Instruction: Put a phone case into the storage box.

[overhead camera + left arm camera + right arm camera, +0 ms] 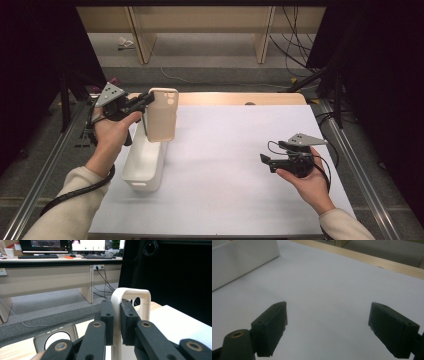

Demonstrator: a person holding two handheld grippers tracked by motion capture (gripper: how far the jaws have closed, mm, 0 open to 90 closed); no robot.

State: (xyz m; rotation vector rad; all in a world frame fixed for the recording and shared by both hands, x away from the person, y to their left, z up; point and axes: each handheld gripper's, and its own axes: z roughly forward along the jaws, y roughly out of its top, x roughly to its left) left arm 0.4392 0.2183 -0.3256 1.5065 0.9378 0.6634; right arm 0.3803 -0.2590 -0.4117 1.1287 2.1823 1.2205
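Observation:
A beige phone case [161, 117] hangs upright in the air above the far end of a white bin [145, 167], with my left gripper [148, 99] shut on its upper left edge. In the left gripper view the two black pads clamp the case's thin wall [130, 293] from both sides, my left gripper [116, 308] pointing level toward the far desks. My right gripper [265, 160] is held low over the white mat at the right, pointing left, open. Nothing lies between its jaws in the right gripper view [328, 325].
A white mat [230, 150] covers the wooden table [240, 98]. The bin [242, 260] lies to the left of my right gripper. A grey phone-like item with a round ring [56, 338] lies on the wood below my left gripper. Black curtains flank the table.

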